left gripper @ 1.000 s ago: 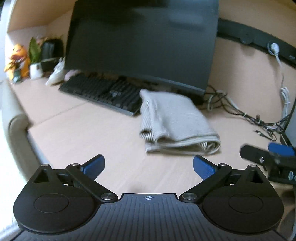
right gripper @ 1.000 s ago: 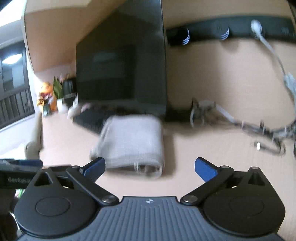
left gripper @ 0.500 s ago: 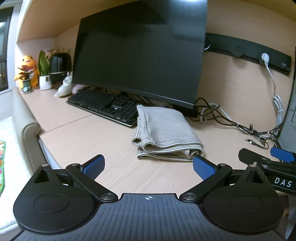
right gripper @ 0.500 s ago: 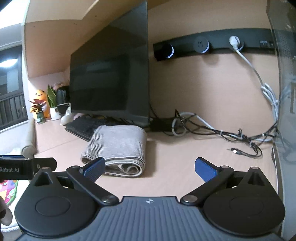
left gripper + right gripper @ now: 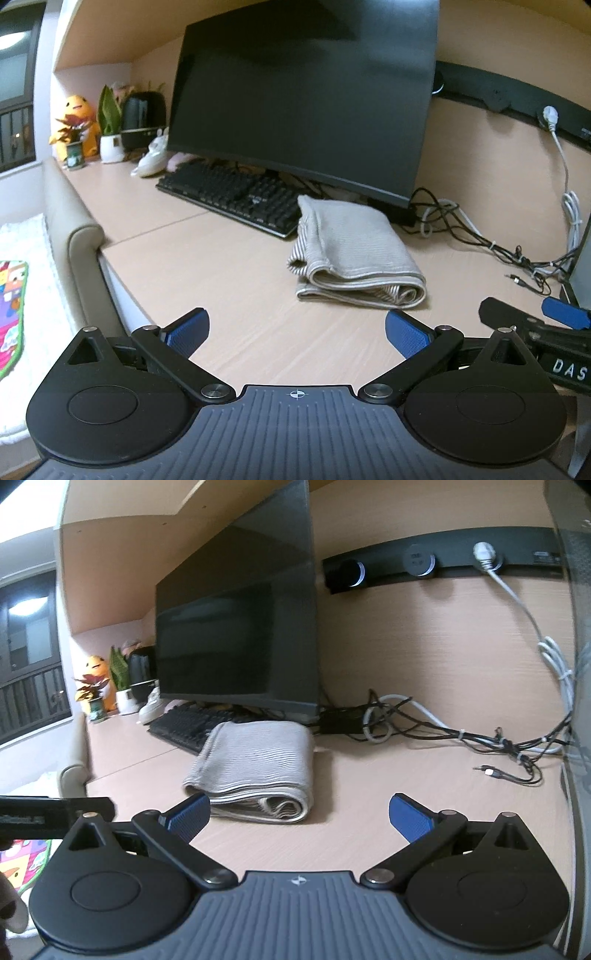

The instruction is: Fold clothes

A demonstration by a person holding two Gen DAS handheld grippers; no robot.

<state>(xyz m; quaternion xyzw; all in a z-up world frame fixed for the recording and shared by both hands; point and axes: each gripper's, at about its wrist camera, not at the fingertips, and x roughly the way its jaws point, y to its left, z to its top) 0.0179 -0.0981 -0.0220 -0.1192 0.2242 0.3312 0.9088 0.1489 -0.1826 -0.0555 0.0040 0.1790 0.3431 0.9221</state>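
One folded striped garment (image 5: 354, 254) lay on the pale wood desk (image 5: 221, 266), its far end just in front of the single dark monitor (image 5: 303, 96) and beside the one black keyboard (image 5: 229, 195). Two grippers hung short of it, the left gripper (image 5: 295, 328) and right gripper (image 5: 299, 814) both spread wide and holding nothing. Two potted plants and one orange plush toy (image 5: 75, 122) stood at the desk's far left corner; tangled cables (image 5: 443, 731) ran along the wall

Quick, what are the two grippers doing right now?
Left gripper: open, holding nothing.
Right gripper: open, holding nothing.
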